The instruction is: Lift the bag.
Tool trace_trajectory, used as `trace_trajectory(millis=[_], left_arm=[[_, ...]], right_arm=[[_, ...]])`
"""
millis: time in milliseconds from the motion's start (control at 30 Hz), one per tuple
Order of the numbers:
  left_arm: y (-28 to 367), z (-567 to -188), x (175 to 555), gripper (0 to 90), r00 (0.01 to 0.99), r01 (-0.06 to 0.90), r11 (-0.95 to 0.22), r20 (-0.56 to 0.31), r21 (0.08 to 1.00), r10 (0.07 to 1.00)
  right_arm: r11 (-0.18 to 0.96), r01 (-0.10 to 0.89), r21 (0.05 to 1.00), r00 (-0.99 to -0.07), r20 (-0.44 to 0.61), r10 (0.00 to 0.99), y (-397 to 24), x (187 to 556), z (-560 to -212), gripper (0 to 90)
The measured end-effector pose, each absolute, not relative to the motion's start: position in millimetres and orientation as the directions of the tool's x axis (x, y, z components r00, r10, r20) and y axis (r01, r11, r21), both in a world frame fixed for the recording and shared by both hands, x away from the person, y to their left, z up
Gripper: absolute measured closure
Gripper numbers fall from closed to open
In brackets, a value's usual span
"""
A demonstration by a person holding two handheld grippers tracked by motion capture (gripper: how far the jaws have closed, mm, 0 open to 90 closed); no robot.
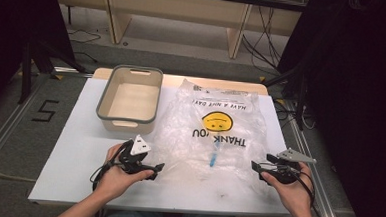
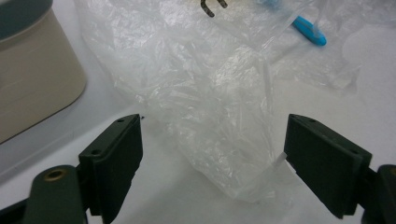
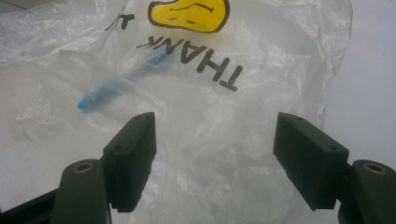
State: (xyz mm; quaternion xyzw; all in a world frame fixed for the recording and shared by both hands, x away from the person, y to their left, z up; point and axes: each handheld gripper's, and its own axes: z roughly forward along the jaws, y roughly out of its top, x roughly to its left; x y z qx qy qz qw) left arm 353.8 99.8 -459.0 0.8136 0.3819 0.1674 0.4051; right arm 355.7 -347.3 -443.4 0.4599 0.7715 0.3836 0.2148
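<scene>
A white table [image 1: 74, 147] stands on grey carpet, with pale wooden furniture legs and loose cables on the floor beyond its far edge and a black "5" marked on the floor to its left. On the table lie one clear plastic bag [image 1: 214, 134] printed with a yellow smiley face and "THANK YOU", spread from the middle toward the right edge, and one beige bin [image 1: 130, 99] with a grey rim, near the far left corner. One blue pen-like object [image 1: 213, 158] lies inside the bag, toward the near edge. Two grippers rest low at the near edge: the left gripper [image 2: 212, 158] with jaws spread wide around a crumpled corner of the bag, not pressing it, and the right gripper [image 3: 215, 154] with jaws wide apart over the bag's near-right part, holding nothing.
</scene>
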Motion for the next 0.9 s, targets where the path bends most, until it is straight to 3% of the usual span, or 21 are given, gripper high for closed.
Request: trace_trajectory(millis=[367, 900], left_arm=[[95.5, -460.4, 355.6, 21.4, 0.638, 0.510, -0.367, -0.056, 0.778, 0.768], [81.2, -483.0, 358.7, 24.2, 0.668, 0.580, -0.471, -0.058, 0.664, 0.742]], right_arm=[[0.278, 0.593, 0.756, -0.455, 0.030, 0.890, -356.5, 349.4, -447.2, 31.2], [0.320, 0.695, 0.644, -0.459, 0.054, 0.887, -351.7, 341.0, -456.3, 28.3]])
